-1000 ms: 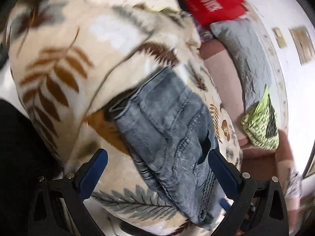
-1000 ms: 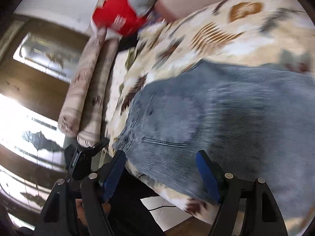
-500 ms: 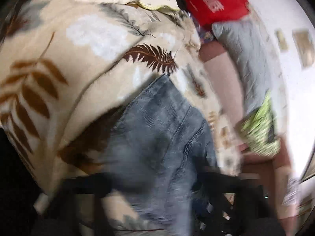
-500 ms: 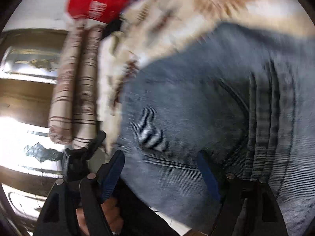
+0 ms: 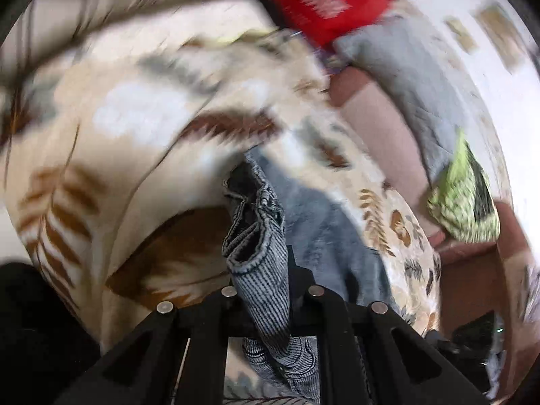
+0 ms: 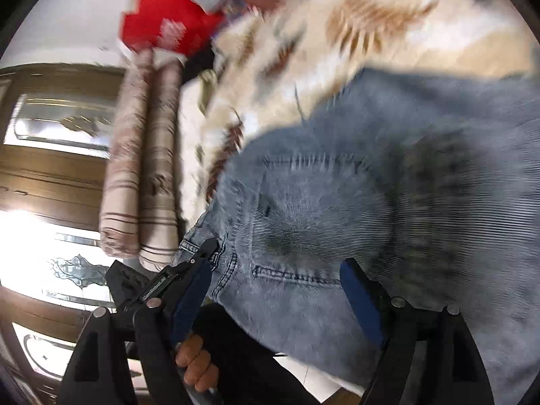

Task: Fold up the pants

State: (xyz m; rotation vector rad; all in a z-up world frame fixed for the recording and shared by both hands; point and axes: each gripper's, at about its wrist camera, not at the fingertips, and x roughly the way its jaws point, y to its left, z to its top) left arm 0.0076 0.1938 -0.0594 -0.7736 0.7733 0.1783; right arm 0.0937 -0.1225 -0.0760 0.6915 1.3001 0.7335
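The pants (image 6: 388, 209) are blue-grey corduroy jeans lying on a cream blanket with leaf prints (image 5: 128, 128). In the left wrist view my left gripper (image 5: 266, 290) is shut on a bunched edge of the pants (image 5: 260, 263), which rises between the jaws; the rest of the fabric trails right and down. In the right wrist view my right gripper (image 6: 276, 290) is open, its blue pads (image 6: 361, 300) spread over the back-pocket area of the pants, holding nothing. The other gripper's black body (image 6: 162, 280) shows at the pants' left edge.
A red bag (image 5: 330, 3), a grey pillow (image 5: 411, 81) and a lime-green cloth (image 5: 462, 195) lie at the far side of the bed. Rolled striped bolsters (image 6: 141, 175) lie left of the blanket by a wooden glazed door (image 6: 50, 168). The view is motion-blurred.
My left gripper went from open above the pants to shut on a bunched edge and lifted it. My right gripper stayed open and shifted over the pocket area.
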